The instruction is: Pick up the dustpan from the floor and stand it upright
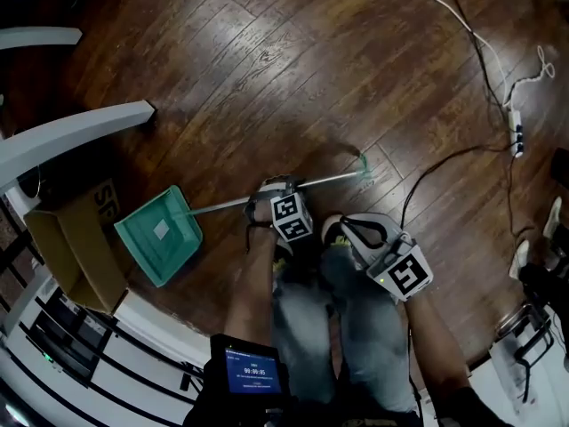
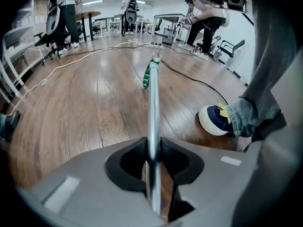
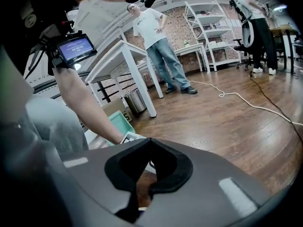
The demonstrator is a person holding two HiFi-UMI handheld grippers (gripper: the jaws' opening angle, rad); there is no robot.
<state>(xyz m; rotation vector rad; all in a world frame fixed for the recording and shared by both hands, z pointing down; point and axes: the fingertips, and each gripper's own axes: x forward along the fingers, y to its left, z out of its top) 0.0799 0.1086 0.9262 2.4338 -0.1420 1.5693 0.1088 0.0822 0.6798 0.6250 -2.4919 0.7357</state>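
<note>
wood floor [image 1: 293, 69] is seen under the dustpan [image 1: 160, 234], which is laid flat with its pan by a cardboard box [image 1: 71, 247]. its metal handle [image 2: 153, 103] is clamped by the left gripper [image 2: 152, 157], pitched steeply down. the right gripper [image 3: 150, 141] is held alongside, jaws closed on nothing.

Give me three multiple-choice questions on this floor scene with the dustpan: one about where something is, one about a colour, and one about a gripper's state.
1. The dustpan lies with its scoop end:
A) beside the cardboard box
B) on the white table
C) against the power strip

2. The scoop is:
A) red
B) teal
C) black

3. The left gripper is:
A) open and empty
B) shut on a cable
C) shut on the dustpan's metal handle

Answers:
1 A, the head view shows the scoop right next to the box.
2 B, the scoop is plainly teal.
3 C, the left gripper view shows the jaws clamping the shaft.
</note>
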